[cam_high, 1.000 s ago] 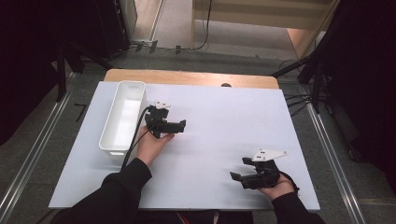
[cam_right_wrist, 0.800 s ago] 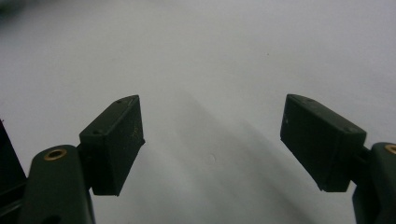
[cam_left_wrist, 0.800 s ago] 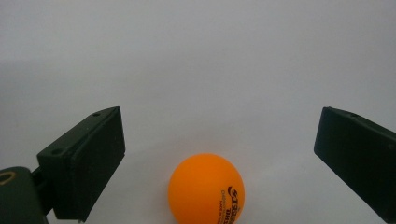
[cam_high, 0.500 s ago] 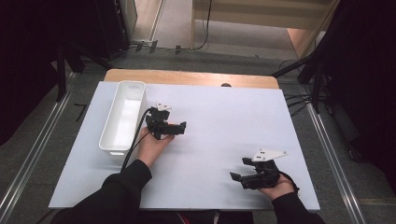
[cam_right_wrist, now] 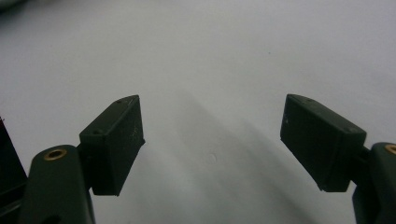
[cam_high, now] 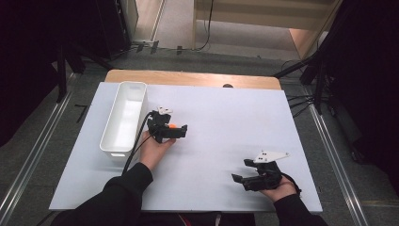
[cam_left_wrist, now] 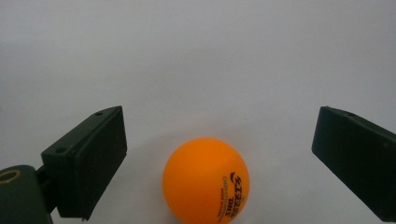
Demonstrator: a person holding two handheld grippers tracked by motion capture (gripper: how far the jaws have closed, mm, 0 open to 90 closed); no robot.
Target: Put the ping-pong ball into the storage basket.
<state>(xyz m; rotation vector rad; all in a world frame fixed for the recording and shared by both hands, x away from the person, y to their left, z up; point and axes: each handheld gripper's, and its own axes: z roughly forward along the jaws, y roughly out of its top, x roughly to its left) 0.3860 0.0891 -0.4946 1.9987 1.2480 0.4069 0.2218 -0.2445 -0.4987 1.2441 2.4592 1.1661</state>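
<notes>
Ball: orange ping-pong ball lies on the white table, between the left claw's wide-spread jaws, touching neither.
Handling: likely light, smooth, prone to rolling; pinch across its middle.
Tray: white bin just beside that claw.
Right claw: wide, empty, well apart.

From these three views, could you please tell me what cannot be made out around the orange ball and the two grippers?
- Orange ball: its underside is cut off by the bottom edge of the left gripper view; its dark print is too blurred to read.
- In the high view, the left gripper covers most of the ball.
- White bin: the high view is too coarse to show any small contents.
</notes>
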